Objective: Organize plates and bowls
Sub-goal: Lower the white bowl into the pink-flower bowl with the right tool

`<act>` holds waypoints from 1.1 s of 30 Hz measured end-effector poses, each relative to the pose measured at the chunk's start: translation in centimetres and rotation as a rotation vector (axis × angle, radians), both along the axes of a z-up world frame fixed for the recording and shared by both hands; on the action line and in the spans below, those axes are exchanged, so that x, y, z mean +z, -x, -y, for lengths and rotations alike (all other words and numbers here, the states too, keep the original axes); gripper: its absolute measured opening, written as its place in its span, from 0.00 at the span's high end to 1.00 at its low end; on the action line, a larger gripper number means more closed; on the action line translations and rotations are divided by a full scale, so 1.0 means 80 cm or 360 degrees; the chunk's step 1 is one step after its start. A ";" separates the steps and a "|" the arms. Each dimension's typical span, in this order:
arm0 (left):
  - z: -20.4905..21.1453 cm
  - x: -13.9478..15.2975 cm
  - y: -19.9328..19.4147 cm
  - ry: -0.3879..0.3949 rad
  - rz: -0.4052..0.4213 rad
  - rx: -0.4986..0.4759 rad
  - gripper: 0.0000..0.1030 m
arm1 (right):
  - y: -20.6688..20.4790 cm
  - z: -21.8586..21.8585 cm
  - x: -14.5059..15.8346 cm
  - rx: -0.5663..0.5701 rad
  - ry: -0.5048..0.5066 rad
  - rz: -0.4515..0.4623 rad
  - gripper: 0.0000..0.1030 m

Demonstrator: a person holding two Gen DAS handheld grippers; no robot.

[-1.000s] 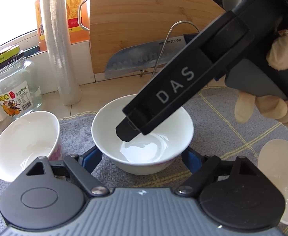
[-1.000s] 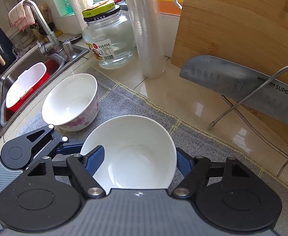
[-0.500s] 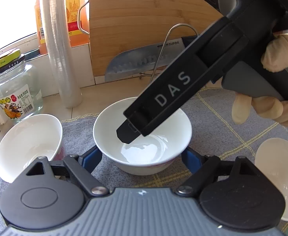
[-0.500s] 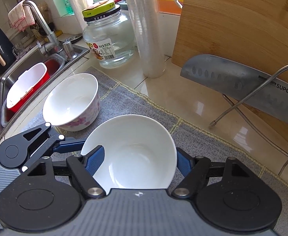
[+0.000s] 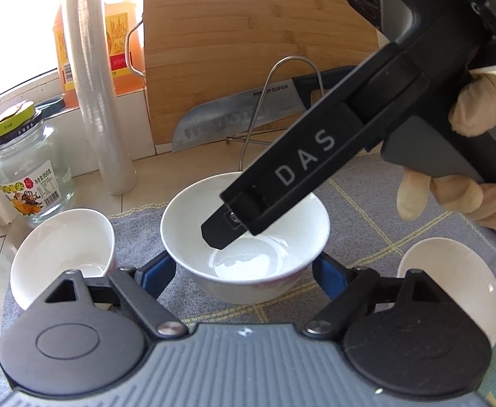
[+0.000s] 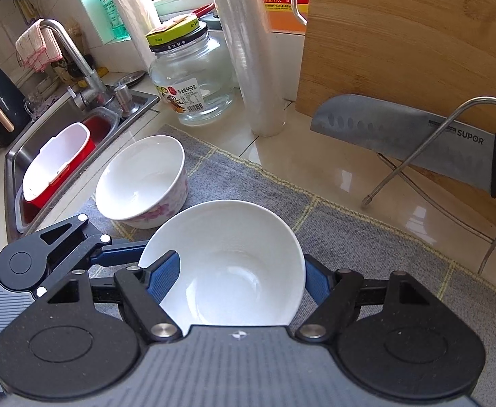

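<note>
A white bowl (image 5: 248, 247) stands on the grey mat (image 5: 376, 210). My left gripper (image 5: 244, 276) is open, with its blue fingers on either side of the bowl's base. My right gripper (image 6: 237, 281) is open over the same bowl (image 6: 227, 268): its left finger (image 6: 163, 274) is inside the rim and its right finger (image 6: 315, 281) is outside the wall. The right gripper's body (image 5: 302, 173) reaches into the bowl in the left wrist view. A second white bowl with pink flowers (image 6: 142, 183) stands to the left on the mat. A third white bowl (image 5: 451, 285) stands to the right.
A glass jar (image 6: 193, 81), a roll of cling film (image 6: 248, 51), a bamboo cutting board (image 6: 417, 40) and a cleaver (image 6: 400, 132) on a wire stand line the back. A sink (image 6: 61, 149) with a red and white tub lies at the left.
The left gripper's view has shifted slightly, so the bowls sit a little further right and lower. The right gripper has stayed over the bowl. Both stay open.
</note>
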State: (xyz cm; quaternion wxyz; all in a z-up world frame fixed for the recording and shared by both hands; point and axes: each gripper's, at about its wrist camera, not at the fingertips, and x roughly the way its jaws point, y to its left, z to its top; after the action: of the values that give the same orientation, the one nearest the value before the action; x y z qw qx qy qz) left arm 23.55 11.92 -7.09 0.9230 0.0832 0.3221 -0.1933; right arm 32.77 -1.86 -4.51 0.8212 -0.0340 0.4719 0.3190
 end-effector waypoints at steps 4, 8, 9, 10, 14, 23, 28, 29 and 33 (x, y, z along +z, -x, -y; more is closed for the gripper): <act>0.000 0.011 0.013 0.0020 -0.0004 -0.0034 0.16 | 0.016 0.006 0.013 -0.0026 -0.0018 0.0000 0.21; 0.000 0.024 0.026 0.0036 0.0007 -0.0063 0.16 | 0.034 0.015 0.025 -0.0038 -0.0045 0.0019 0.20; 0.001 0.027 0.030 0.0035 0.0011 -0.0072 0.16 | 0.039 0.017 0.029 -0.0043 -0.0053 0.0020 0.20; 0.002 0.030 0.034 0.0038 0.0012 -0.0076 0.15 | 0.043 0.019 0.033 -0.0048 -0.0062 0.0023 0.20; 0.005 0.039 0.051 0.0047 0.0013 -0.0092 0.15 | 0.061 0.025 0.044 -0.0049 -0.0065 0.0054 0.20; 0.015 0.051 0.072 0.0054 0.0028 -0.0148 0.15 | 0.095 0.041 0.057 -0.0086 -0.0067 0.0081 0.20; 0.026 0.053 0.083 0.0062 0.0034 -0.0189 0.15 | 0.113 0.056 0.062 -0.0124 -0.0071 0.0096 0.20; 0.029 0.053 0.085 0.0062 0.0034 -0.0200 0.15 | 0.116 0.059 0.063 -0.0133 -0.0070 0.0098 0.20; 0.042 0.053 0.094 0.0062 0.0030 -0.0246 0.15 | 0.131 0.074 0.063 -0.0179 -0.0064 0.0112 0.20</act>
State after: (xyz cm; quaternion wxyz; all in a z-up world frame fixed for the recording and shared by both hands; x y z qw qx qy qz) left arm 16.04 8.55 -2.86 0.9098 0.0916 0.3020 -0.2695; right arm 22.31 -7.79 0.55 0.8544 -0.0021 0.4375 0.2805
